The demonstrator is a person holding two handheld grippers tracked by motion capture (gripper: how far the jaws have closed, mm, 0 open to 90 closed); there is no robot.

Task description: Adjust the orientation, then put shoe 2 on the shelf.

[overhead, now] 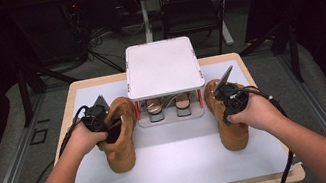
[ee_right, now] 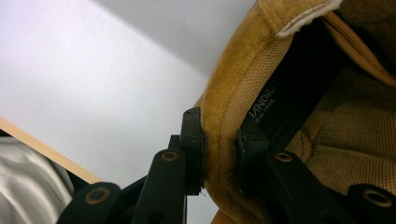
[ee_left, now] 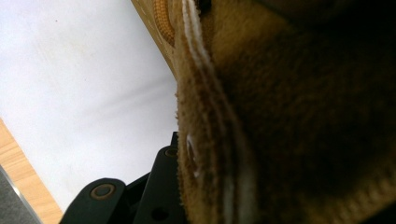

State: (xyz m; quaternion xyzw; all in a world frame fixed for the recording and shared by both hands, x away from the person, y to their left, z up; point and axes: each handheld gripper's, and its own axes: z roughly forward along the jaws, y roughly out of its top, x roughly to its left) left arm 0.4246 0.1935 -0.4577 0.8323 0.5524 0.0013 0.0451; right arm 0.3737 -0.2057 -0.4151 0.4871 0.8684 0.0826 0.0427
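Two tan suede boots stand on the white mat, the left boot point(overhead: 120, 142) and the right boot point(overhead: 233, 130), either side of a white rack. My left gripper point(overhead: 102, 126) sits at the left boot's opening. In the left gripper view its one visible jaw presses the outside of the collar point(ee_left: 210, 140), and the other jaw is hidden inside the boot. My right gripper point(overhead: 226, 102) is shut on the right boot's collar point(ee_right: 243, 79), one pad outside and one inside against the padded rim, in the right gripper view point(ee_right: 218, 142).
A white two-level rack point(overhead: 161, 66) stands at the table's back centre, with a pair of smaller shoes point(overhead: 169, 106) on its lower shelf. The white mat point(overhead: 179, 165) covers the wooden table point(overhead: 74, 89). Beyond the table are chair legs and cables on the floor.
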